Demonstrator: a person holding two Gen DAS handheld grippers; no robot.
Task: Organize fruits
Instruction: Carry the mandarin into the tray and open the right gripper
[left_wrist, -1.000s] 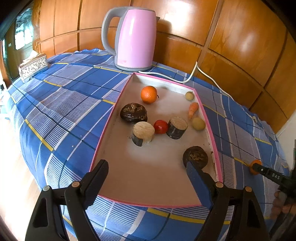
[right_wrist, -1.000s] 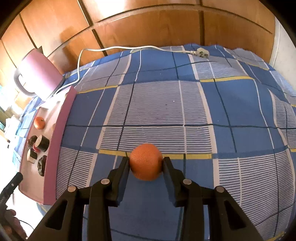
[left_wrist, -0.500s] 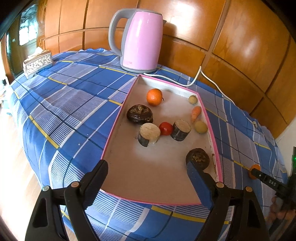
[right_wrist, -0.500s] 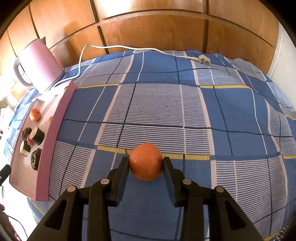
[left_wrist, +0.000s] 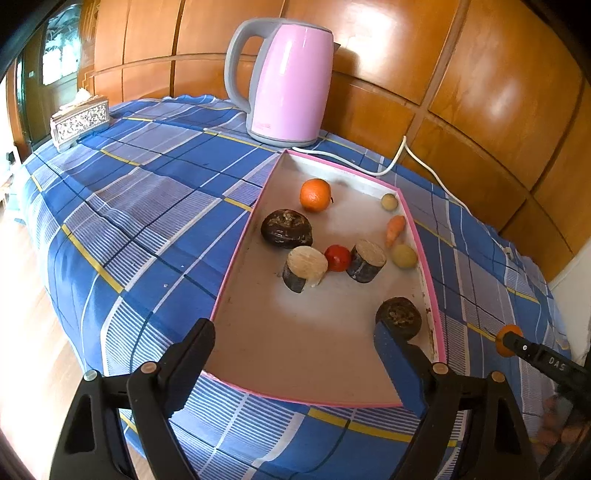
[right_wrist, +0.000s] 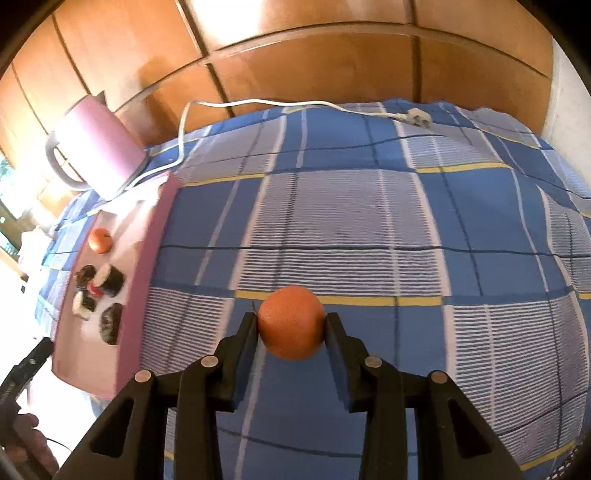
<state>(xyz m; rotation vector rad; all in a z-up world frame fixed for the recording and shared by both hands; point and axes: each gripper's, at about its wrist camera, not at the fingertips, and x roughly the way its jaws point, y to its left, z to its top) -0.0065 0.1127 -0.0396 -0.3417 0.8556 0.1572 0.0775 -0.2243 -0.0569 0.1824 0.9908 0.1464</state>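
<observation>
A pink-rimmed tray (left_wrist: 236, 269) lies on the blue checked cloth. It holds an orange (left_wrist: 314, 194), a tomato (left_wrist: 337, 257), a carrot (left_wrist: 395, 229), two small yellowish fruits, two log slices and two dark brown lumps. My left gripper (left_wrist: 293, 332) hangs open over the tray's near end, with nothing between its fingers; its right finger is close to one dark lump (left_wrist: 399, 317). My right gripper (right_wrist: 291, 321) is shut on a second orange (right_wrist: 291, 323), held above the cloth to the right of the tray (right_wrist: 136, 288). That orange (left_wrist: 503, 341) also shows at the right edge of the left wrist view.
A pink kettle (left_wrist: 288, 81) stands behind the tray, and its white cord (right_wrist: 258, 105) runs along the wood-panelled wall to a plug (right_wrist: 417, 118). A patterned tissue box (left_wrist: 79, 120) sits at the far left. The cloth drops off to the floor on the left.
Both views have drifted slightly; in the right wrist view the tray sits a little further in from the left edge. The right gripper keeps its hold on the orange, and the left stays open.
</observation>
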